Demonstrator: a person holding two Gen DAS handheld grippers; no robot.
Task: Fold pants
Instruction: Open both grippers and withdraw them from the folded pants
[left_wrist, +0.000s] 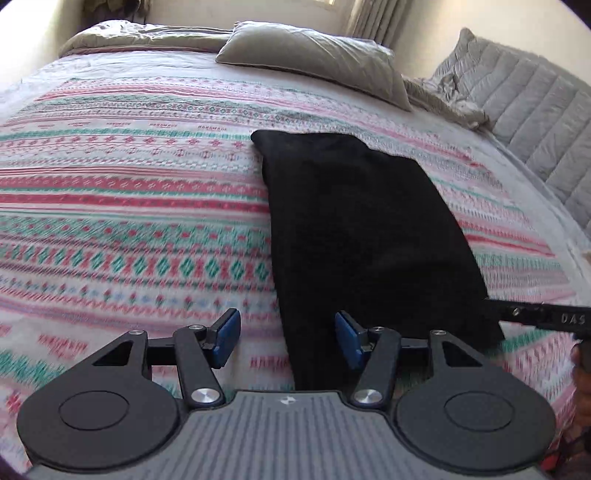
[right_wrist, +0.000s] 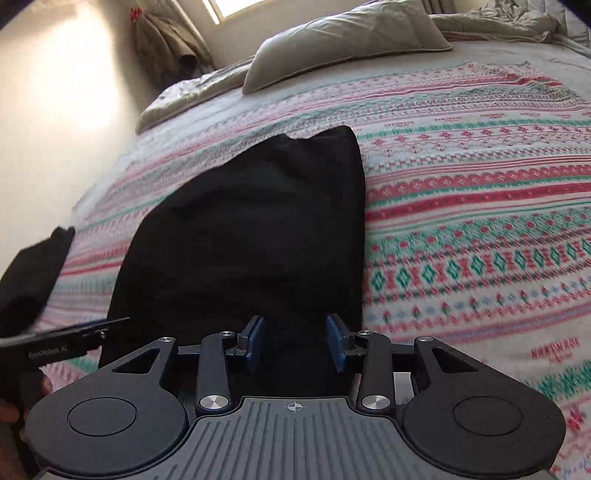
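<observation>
Black pants (left_wrist: 362, 229) lie flat in a long folded strip on the patterned bedspread (left_wrist: 129, 192), running away from me; they also show in the right wrist view (right_wrist: 251, 236). My left gripper (left_wrist: 288, 338) is open, its blue pads astride the strip's near left edge, holding nothing. My right gripper (right_wrist: 295, 343) is open just above the near end of the pants, empty. The other gripper shows at the right edge of the left wrist view (left_wrist: 546, 317) and at the left edge of the right wrist view (right_wrist: 74, 336).
A beige pillow (left_wrist: 317, 55) and a crumpled blanket (left_wrist: 443, 99) lie at the head of the bed. A grey quilted headboard (left_wrist: 524, 110) stands at the right. A dark folded garment (right_wrist: 33, 273) lies near the bed's left edge. A wall (right_wrist: 55, 92) stands beyond.
</observation>
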